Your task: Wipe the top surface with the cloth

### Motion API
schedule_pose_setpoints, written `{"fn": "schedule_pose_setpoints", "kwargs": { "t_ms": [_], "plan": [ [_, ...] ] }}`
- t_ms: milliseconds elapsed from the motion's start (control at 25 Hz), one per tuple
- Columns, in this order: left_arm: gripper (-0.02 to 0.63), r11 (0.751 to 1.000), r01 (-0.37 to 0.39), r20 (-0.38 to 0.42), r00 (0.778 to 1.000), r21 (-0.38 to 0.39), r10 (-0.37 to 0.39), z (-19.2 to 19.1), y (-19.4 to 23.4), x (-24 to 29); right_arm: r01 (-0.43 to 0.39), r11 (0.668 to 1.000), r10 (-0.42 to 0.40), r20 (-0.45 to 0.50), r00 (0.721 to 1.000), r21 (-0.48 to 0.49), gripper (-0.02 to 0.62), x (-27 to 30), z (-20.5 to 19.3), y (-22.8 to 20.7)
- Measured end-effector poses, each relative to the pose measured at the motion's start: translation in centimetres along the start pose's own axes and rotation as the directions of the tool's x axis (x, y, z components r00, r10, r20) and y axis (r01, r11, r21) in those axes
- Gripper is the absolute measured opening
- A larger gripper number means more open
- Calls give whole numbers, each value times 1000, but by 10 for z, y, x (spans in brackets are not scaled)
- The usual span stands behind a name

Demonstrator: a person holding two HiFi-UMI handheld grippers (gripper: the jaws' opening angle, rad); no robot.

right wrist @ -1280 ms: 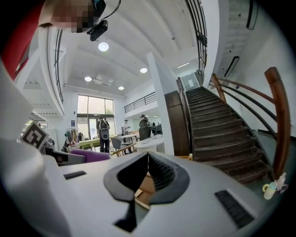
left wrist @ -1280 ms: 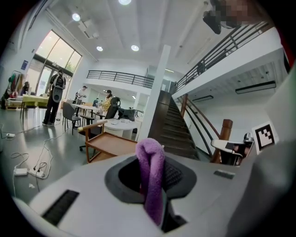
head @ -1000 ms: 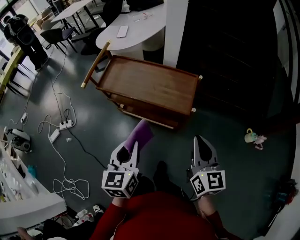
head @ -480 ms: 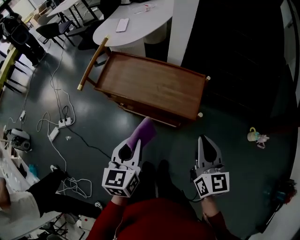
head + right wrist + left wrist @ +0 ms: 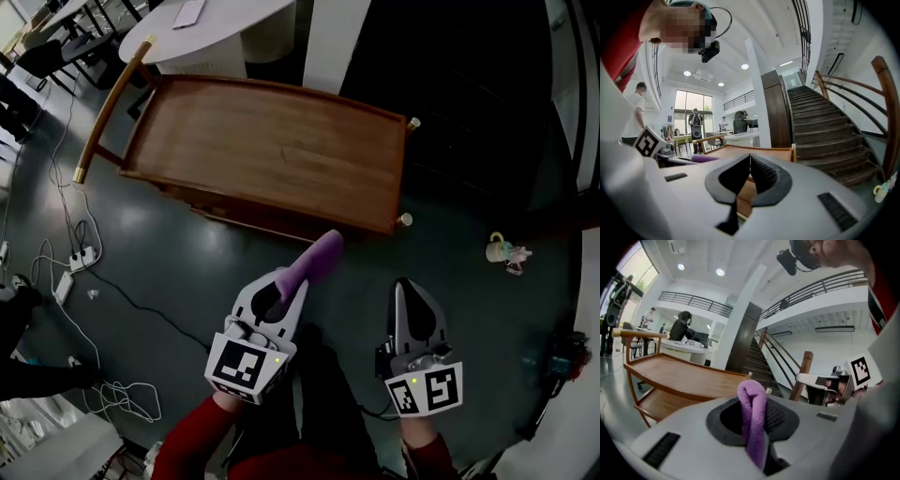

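left claw is clamped tight on the purple cloth, and the fold pokes out past its tips, hanging over the floor just short of the wooden cart, nearer the right end of its near edge. right claw is closed tip to tip with nothing in it, held low beside the left one. the top surface looks bare and the cloth isn't touching it, so by my read no wiping has begun. the whole job is left: lift the cloth over the rim, press it down, sweep across.
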State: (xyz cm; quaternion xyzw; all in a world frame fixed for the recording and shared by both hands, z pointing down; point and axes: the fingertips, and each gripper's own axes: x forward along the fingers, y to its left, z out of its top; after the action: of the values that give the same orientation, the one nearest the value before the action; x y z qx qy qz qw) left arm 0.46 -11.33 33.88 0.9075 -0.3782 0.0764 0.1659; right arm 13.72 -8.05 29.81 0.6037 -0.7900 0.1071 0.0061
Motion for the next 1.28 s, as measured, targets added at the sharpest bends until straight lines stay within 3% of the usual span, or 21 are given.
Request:
{"fn": "schedule_pose_setpoints", "kwargs": {
  "t_ms": [280,560,640,760,840,1000,1280],
  "plan": [
    [63,988,151,-16,988,-19,-151,-80,4,55,76,997,-76,4,997,-4,12,8,-83,-40],
    [63,971,240,-50,969,0,-240,-116,21,97,101,993,-98,62,993,-53,12,34,-114,-49],
    [63,956,291,-107,950,-35,-293,-128,13,116,128,990,-122,89,989,-66,12,34,-118,-58],
    [63,906,362,-204,891,-218,-405,-143,1,150,159,984,-149,114,982,-84,12,31,-125,-70],
    [63,884,381,-227,867,-271,-443,-143,1,164,164,982,-151,129,980,-96,12,30,-129,-73],
    [63,896,390,-234,870,-215,-435,-147,9,175,169,979,-147,181,972,-111,12,29,-137,-75],
    [63,899,371,-214,882,-233,-420,-146,30,190,138,979,-104,216,971,-148,12,40,-140,-68]
  ]
}}
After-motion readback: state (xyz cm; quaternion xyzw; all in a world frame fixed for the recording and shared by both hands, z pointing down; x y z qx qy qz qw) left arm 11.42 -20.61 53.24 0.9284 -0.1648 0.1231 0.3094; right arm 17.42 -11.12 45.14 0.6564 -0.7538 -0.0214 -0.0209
